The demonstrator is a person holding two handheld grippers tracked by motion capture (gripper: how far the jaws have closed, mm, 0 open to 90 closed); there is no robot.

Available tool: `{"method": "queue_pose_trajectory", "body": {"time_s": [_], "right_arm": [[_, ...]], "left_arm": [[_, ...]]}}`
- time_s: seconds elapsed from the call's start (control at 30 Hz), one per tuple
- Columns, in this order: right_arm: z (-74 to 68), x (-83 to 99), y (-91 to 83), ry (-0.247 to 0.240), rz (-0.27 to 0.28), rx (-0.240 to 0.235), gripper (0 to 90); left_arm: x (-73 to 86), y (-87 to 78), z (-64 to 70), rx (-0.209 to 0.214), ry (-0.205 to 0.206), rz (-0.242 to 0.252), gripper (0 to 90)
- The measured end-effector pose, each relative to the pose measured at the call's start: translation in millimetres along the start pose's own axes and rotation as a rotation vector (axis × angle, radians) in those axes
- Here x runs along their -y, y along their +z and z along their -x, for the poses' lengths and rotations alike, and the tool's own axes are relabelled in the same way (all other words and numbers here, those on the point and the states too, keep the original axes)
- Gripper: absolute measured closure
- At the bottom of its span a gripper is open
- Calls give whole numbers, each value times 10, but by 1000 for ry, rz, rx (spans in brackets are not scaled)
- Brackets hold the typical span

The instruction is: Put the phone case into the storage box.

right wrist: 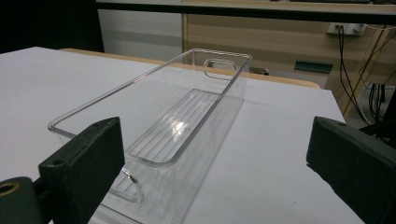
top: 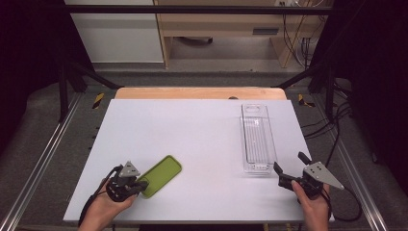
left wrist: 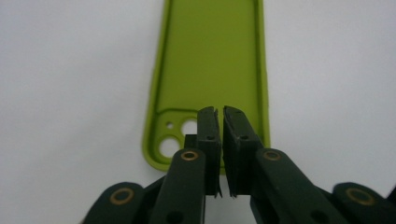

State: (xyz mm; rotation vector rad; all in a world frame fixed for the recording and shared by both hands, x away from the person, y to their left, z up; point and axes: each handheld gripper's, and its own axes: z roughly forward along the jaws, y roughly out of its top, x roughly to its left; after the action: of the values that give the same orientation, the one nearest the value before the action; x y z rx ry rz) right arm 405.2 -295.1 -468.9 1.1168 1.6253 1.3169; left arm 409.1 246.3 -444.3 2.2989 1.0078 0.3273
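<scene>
Left gripper, held in the left hand at the table's near left: jaws drawn to a narrow slit over the camera end of the green phone case; whether the case edge is pinched between them cannot be told. In the left gripper view the gripper sits above the case, which lies flat, inside up, camera cut-outs nearest the jaws. Right gripper, held in the right hand at the near right: jaws spread wide, empty, just beside the near end of the clear bin. The bin stands upright and empty on the white table, well apart from the case.
</scene>
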Motion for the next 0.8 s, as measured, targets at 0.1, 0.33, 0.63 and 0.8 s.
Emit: {"method": "queue_pose_trajectory", "body": {"time_s": [0.1,0.33,0.63,0.8], "right_arm": [[-7,0,4,-2,-3,-1,45],[-10,1,5,-2,-4,-3,43],[-17,0,7,-10,-4,-3,36],[-16,2,7,-9,-5,-4,35]], "left_arm": [[-22,-38,-12,-16,5,28,803],[-96,-109,-2,-80,26,150,320],[-142,-76,-52,-85,28,182,68],[-153,-43,-81,-63,12,167,40]]}}
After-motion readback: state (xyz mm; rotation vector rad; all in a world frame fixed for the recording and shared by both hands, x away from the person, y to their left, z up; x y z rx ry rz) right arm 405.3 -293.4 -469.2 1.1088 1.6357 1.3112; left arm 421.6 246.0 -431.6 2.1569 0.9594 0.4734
